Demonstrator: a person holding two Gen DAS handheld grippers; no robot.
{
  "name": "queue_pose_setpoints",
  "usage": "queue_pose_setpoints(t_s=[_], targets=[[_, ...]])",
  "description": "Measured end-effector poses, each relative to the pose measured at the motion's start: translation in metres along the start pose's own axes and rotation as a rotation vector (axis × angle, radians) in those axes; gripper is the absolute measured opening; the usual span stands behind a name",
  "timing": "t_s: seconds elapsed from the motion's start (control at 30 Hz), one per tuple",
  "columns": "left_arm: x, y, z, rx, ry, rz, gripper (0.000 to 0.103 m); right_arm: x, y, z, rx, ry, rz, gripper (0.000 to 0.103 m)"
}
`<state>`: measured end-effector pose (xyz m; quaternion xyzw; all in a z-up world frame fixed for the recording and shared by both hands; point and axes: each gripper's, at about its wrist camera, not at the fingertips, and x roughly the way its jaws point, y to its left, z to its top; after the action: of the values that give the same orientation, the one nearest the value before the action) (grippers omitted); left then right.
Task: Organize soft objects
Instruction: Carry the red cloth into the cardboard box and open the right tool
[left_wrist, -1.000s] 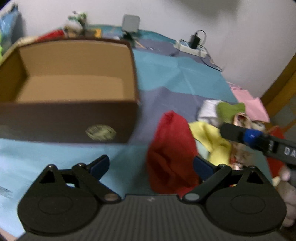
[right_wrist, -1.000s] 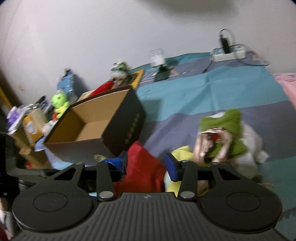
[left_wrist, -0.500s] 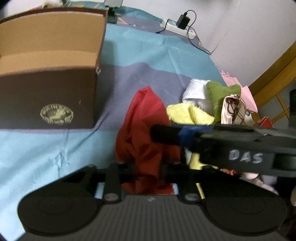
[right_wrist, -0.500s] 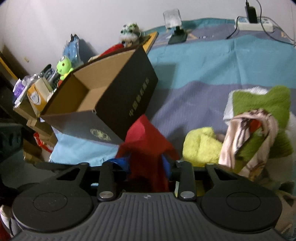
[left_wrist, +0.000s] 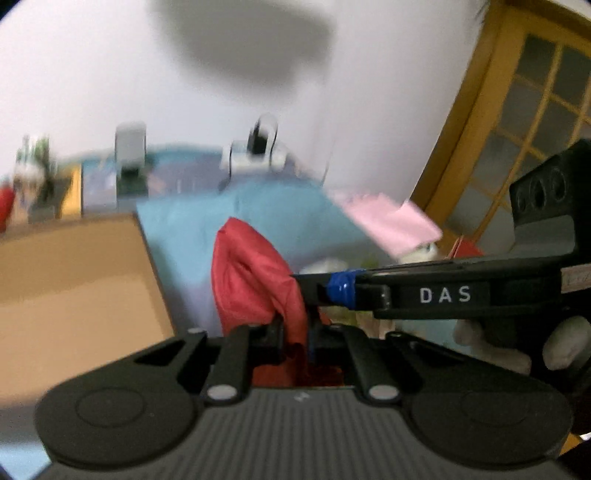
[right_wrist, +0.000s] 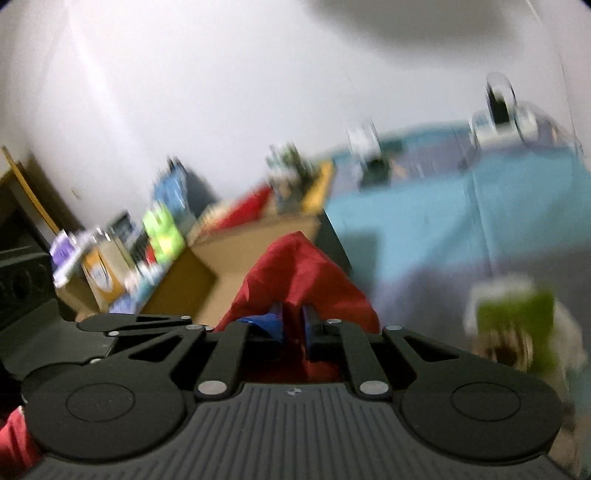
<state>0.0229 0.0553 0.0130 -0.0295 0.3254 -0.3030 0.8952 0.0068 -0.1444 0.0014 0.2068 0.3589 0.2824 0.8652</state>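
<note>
A red cloth (left_wrist: 255, 280) is pinched by both grippers and held up off the bed. My left gripper (left_wrist: 297, 332) is shut on its lower edge. My right gripper (right_wrist: 293, 326) is shut on the same red cloth (right_wrist: 299, 273); its black finger marked DAS (left_wrist: 406, 291) crosses the left wrist view from the right. The open cardboard box (left_wrist: 74, 291) lies to the left, and shows behind the cloth in the right wrist view (right_wrist: 218, 266). A green cloth (right_wrist: 517, 314) sits in the soft pile at the right. Both views are motion-blurred.
The blue and purple bed cover (left_wrist: 258, 210) stretches to the wall. A power strip with charger (left_wrist: 258, 155) and a small device (left_wrist: 129, 155) lie at the back. A pink cloth (left_wrist: 391, 218) lies right, by a wooden door (left_wrist: 517, 110). Toys and boxes (right_wrist: 122, 254) crowd the left.
Both grippers closed on the red cloth and lifted it; the views tilted up toward the wall, and the box and pile dropped lower in view.
</note>
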Motion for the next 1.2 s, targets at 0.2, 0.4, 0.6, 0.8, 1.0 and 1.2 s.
queue_pose_setpoints(t_s=[0.2, 0.4, 0.6, 0.8, 1.0, 1.2], targets=[[-0.042, 0.044, 0.047, 0.071, -0.140, 0.075, 0.005, 0.037, 0.042, 0.048, -0.101, -0.135, 0.085, 0.000], [-0.045, 0.124, 0.062, -0.012, -0.085, 0.245, 0.005, 0.123, 0.073, 0.065, -0.134, -0.076, 0.162, 0.000], [-0.025, 0.202, 0.038, -0.124, 0.066, 0.397, 0.005, 0.215, 0.086, 0.056, -0.119, 0.103, 0.184, 0.000], [-0.012, 0.255, 0.012, -0.194, 0.189, 0.503, 0.006, 0.270, 0.100, 0.040, -0.089, 0.246, 0.177, 0.000], [-0.016, 0.268, -0.005, -0.222, 0.265, 0.586, 0.014, 0.307, 0.105, 0.030, -0.049, 0.353, 0.149, 0.000], [-0.031, 0.271, -0.007, -0.232, 0.240, 0.648, 0.051, 0.309, 0.096, 0.030, -0.010, 0.369, 0.133, 0.003]])
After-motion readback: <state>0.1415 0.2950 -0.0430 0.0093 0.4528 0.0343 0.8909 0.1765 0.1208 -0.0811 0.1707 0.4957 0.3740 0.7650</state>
